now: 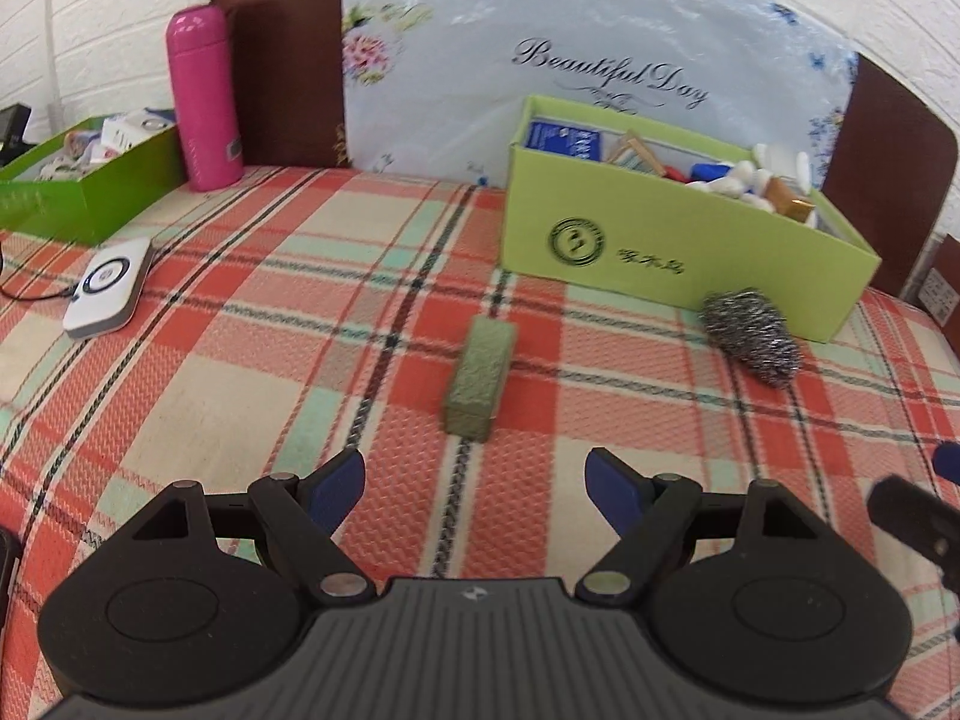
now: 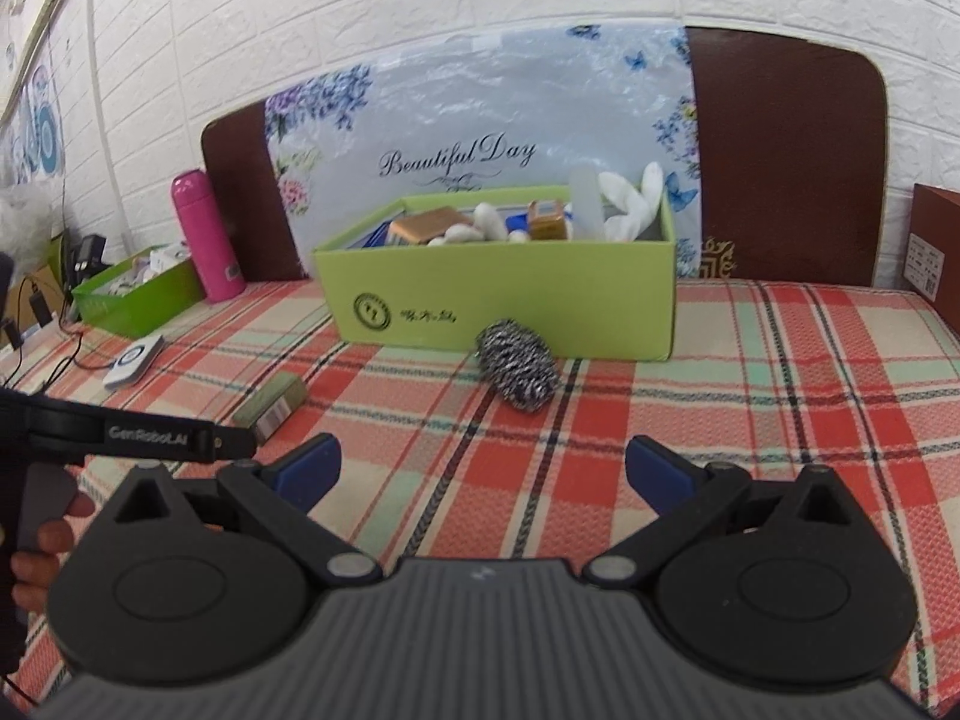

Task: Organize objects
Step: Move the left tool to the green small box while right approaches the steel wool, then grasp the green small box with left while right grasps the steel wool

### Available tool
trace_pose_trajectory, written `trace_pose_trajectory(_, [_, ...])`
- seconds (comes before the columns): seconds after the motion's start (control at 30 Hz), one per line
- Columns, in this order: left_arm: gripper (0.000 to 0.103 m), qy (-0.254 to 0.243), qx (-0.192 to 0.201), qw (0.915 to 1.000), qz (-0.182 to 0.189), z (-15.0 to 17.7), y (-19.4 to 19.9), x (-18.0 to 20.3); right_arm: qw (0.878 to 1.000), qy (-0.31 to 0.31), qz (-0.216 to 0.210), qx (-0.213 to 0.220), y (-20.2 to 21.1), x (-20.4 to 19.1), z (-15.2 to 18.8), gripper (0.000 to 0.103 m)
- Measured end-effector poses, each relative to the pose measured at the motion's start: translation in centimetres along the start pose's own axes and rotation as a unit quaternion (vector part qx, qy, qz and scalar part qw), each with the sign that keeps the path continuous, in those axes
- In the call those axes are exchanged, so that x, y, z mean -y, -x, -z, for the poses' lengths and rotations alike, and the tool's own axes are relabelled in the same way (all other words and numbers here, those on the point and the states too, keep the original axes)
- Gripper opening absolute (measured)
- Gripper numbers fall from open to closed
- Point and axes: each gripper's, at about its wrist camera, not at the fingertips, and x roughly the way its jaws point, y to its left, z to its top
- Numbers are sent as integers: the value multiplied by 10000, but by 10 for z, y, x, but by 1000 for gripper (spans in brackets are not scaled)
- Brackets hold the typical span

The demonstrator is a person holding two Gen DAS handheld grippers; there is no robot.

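A small olive-green box lies on the plaid cloth just ahead of my left gripper, which is open and empty. It also shows in the right wrist view. A steel wool scrubber lies against the front of a light green box filled with small items. In the right wrist view the scrubber lies ahead of my right gripper, which is open and empty, with the light green box behind it.
A pink flask stands at the back left beside a darker green box of items. A white device with a cable lies on the left. A headboard with a floral cover backs the bed. A brown box stands at right.
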Motion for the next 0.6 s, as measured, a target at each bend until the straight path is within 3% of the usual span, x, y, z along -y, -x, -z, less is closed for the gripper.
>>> trace_pose_trajectory(0.3, [80,328,19,9993,162,-30,-40,-9,9998,24,8,-173,-1,-4,12,103])
trace_pose_trajectory(0.37, [64,349,-90,9991,229,-33,-50,-8,9998,42,25,-181,0,-3,13,103])
trace_pose_trajectory(0.4, [37,348,-176,9988,302,-33,-53,-8,9998,46,22,-172,0,-3,14,103])
trace_pose_trajectory(0.43, [23,293,-181,9988,347,-32,-53,-7,9998,52,26,-166,-1,-2,14,103])
trace_pose_trajectory(0.6, [23,64,-275,9984,496,-15,-34,0,9994,233,226,-109,-17,0,8,103])
